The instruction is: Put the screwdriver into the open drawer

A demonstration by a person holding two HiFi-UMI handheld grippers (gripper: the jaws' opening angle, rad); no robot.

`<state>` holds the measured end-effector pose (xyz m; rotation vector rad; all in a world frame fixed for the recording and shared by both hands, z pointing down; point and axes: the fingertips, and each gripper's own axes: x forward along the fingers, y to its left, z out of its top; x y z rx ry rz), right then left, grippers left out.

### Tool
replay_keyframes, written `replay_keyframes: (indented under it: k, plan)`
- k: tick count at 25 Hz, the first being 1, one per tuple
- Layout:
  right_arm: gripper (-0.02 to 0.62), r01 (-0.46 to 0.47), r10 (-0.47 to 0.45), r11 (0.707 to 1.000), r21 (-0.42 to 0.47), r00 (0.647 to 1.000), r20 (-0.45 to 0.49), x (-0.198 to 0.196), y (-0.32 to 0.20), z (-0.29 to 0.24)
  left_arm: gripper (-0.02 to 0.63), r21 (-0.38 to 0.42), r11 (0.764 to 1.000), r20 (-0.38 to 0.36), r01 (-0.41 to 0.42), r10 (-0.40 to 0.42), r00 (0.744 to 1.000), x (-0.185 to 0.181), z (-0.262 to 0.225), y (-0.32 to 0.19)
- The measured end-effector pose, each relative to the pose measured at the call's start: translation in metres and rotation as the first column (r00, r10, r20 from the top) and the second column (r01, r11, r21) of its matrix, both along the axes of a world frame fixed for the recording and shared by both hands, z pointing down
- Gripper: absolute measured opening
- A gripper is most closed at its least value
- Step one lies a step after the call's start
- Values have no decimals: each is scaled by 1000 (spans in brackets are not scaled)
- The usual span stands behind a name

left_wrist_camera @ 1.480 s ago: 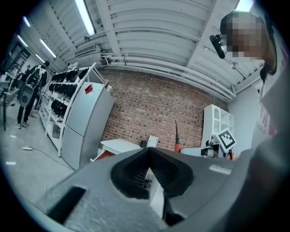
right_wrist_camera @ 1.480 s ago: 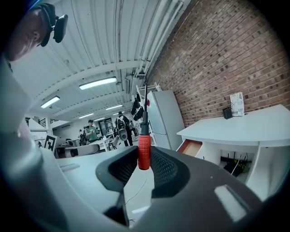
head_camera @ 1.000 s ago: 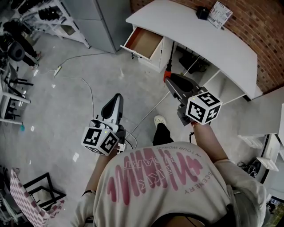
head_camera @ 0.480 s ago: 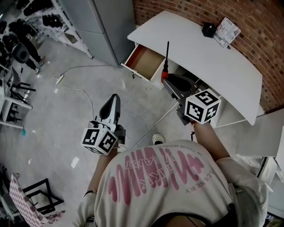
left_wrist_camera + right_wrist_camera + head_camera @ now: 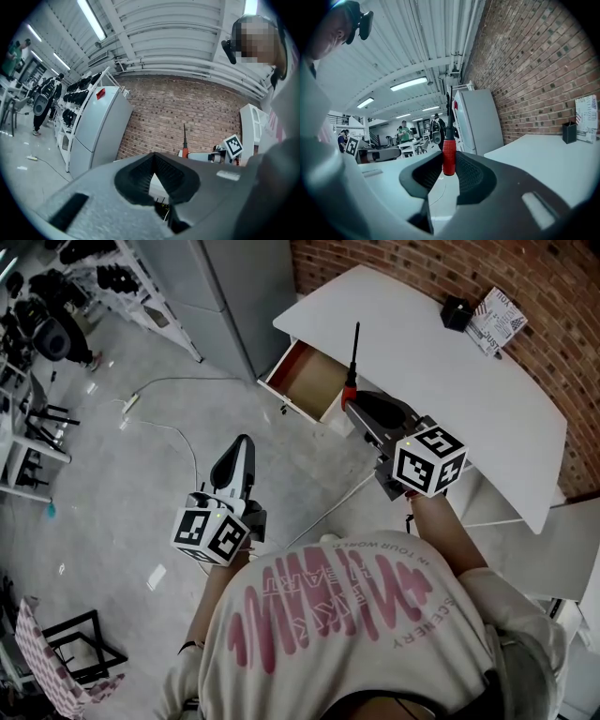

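A screwdriver [image 5: 349, 390] with a red handle and a black shaft stands upright in my right gripper [image 5: 354, 407], which is shut on the handle. Its shaft rises in front of the white desk [image 5: 441, 371]. The open wooden drawer [image 5: 305, 381] sits just left of the screwdriver, below it. In the right gripper view the red handle [image 5: 448, 157] is pinched between the jaws of the right gripper [image 5: 449, 163]. My left gripper [image 5: 240, 454] hangs lower left over the floor, shut and with nothing in it. In the left gripper view that left gripper [image 5: 153, 158] faces the screwdriver [image 5: 184, 140].
A grey cabinet [image 5: 234, 287] stands left of the desk against the brick wall [image 5: 562, 287]. A black box [image 5: 457, 312] and a booklet [image 5: 499, 321] lie on the desk's far end. Cables [image 5: 187, 442] run across the floor. Racks and people are at the far left.
Both grippers have moved towards the desk. The screwdriver, before over the floor in front of the drawer, now stands beside the drawer at the desk's edge. The grip is unchanged.
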<state>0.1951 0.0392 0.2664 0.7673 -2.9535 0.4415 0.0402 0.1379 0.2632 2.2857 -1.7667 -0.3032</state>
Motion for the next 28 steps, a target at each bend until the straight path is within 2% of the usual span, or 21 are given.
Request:
replay_keyframes:
  k: [9,13,17,22,28]
  plan:
    - [101,0,-1,998,-68,1000,-22,-15,-28,33,3,-61,997,10,36,-36,999,-16,26,-10]
    - [101,-15,8,992,-121,998,-55,-33,-29,59,3,-106,994,-34,20,-23,999,-35,49,-16]
    - [101,-47,33,988,-150,995,-92,-49,-51,77,3,-133,991,-55,-23,15,998,-53,68,-48]
    - [101,-108,86,979,-176,988,-127,-69,-92,94,3,-148,986,-18,-79,77,997,-81,72,-97]
    - [101,-131,99,966,-224,983,-153,-105,-140,118,3,-202,975,-46,-89,82,996,-123,91,-149]
